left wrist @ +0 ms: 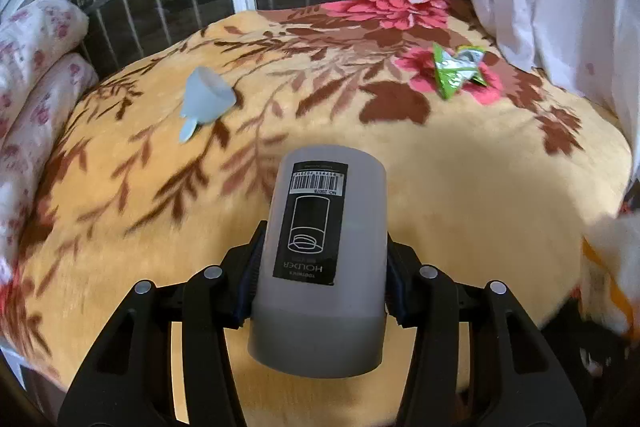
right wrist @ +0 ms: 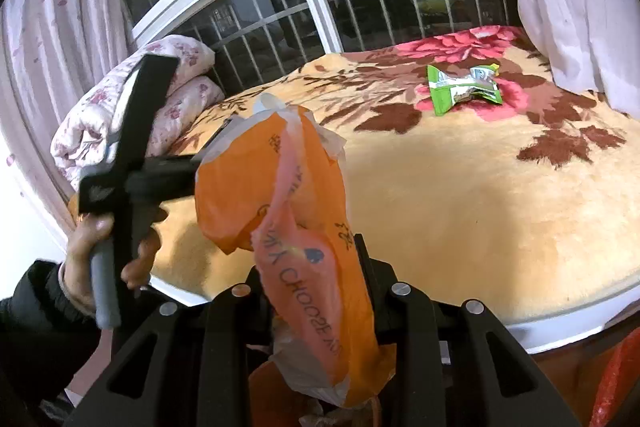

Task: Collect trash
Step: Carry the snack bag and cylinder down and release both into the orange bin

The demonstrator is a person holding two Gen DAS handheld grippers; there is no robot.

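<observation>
Between the jaws of the left gripper (left wrist: 320,287) sits a grey cylindrical toothpick holder (left wrist: 324,259), its pads pressing both sides of the body just above the darker base, so the jaws are clenched on it. It looks like rigid, smooth plastic, probably light; a grasp across the middle of the barrel seems sound, though the slick wall could slip if tilted far. Beyond the fingertips, up and to the left, a pale blue plastic funnel (left wrist: 206,97) lies on the floral blanket (left wrist: 460,167), stiff and light by its look, best pinched at the rim or spout. Farther off, ahead and to the right, a crumpled green snack wrapper (left wrist: 458,69) rests on a pink flower: thin, crinkly foil that would crush under any pinch.

The right gripper (right wrist: 316,307) is clamped on an orange plastic bag (right wrist: 288,211), soft and limp, which hangs forward over the jaws. To its left, a hand (right wrist: 104,255) grips the other tool's handle.
</observation>
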